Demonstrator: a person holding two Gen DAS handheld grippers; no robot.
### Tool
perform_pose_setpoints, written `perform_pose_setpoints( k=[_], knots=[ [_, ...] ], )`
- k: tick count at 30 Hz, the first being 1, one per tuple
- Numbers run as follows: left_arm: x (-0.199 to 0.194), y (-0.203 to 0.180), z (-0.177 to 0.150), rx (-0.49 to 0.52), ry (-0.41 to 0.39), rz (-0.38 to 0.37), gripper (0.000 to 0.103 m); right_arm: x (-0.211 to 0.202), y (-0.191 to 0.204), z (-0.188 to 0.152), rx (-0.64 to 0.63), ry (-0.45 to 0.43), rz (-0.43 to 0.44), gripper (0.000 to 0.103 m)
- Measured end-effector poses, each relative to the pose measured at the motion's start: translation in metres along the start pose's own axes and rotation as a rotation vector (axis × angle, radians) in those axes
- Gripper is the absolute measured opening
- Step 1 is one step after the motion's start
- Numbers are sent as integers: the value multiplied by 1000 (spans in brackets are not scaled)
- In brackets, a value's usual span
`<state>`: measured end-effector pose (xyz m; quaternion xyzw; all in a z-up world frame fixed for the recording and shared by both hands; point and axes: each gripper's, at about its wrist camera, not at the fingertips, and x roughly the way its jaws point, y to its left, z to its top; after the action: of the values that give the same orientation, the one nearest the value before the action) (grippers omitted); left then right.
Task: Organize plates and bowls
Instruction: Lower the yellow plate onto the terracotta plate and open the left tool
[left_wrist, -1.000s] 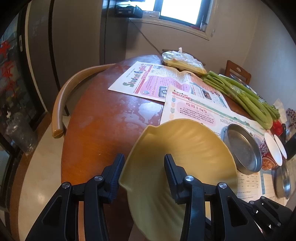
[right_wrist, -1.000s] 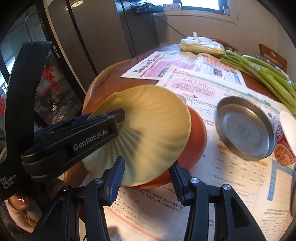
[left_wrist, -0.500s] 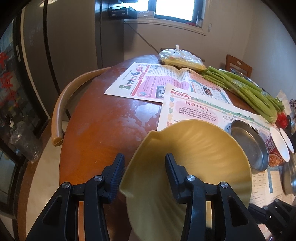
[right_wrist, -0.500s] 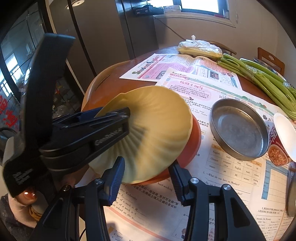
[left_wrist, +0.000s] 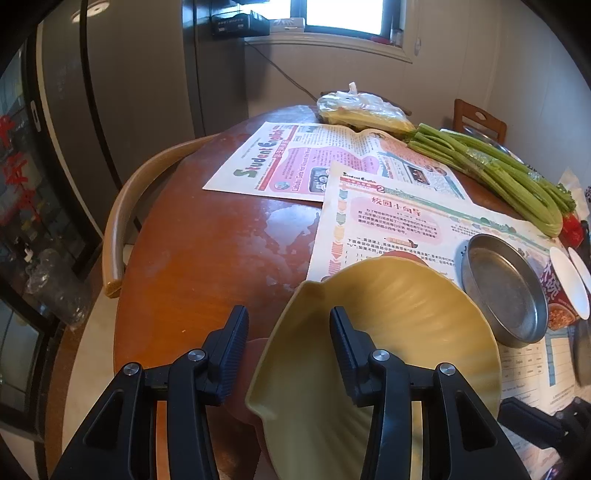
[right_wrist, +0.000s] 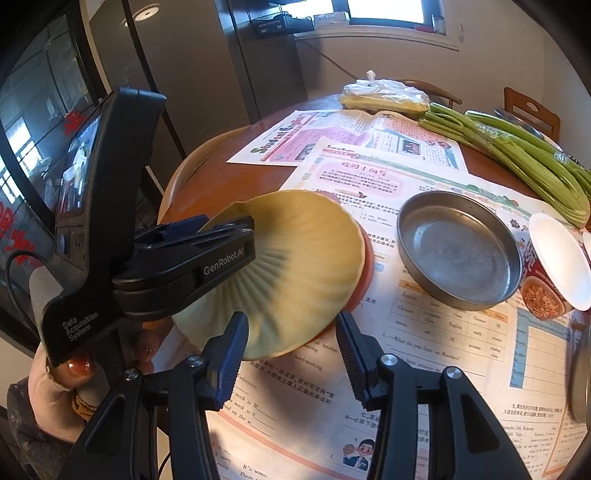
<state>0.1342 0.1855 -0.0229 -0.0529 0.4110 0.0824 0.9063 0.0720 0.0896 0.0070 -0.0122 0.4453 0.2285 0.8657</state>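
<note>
Counter: round wooden counter, newspapers, celery.
Yellow plate: tilted over a red plate, which it mostly hides.
Left claw: mine, clamped on the yellow plate's rim.
Right claw: jaws apart, holding nothing, just before the plates.
Nearby: steel dish, noodle cup cut off at the edge.

Daylight pours in from the window at the top of both views, blown out white. The wooden table glares in pale patches. Soft shadow falls across the yellow plate. Fisheye bending curves everything, corners go black, and the left edge stays dim.
</note>
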Motion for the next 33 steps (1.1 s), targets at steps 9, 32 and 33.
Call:
perform_pose_setpoints(
  k=[9, 32, 33],
  knots=[
    [-12, -1, -2, 1, -8, 14, 47, -12, 2, -1, -10, -27, -4, 50],
    [-79, -34, -2, 34, -97, -70, 52, -65, -28, 0, 39, -186, -77, 50],
    [-81, -37, -2, 37, -98, -74, 52, -68, -31, 0, 46, -193, -79, 50]
  ],
)
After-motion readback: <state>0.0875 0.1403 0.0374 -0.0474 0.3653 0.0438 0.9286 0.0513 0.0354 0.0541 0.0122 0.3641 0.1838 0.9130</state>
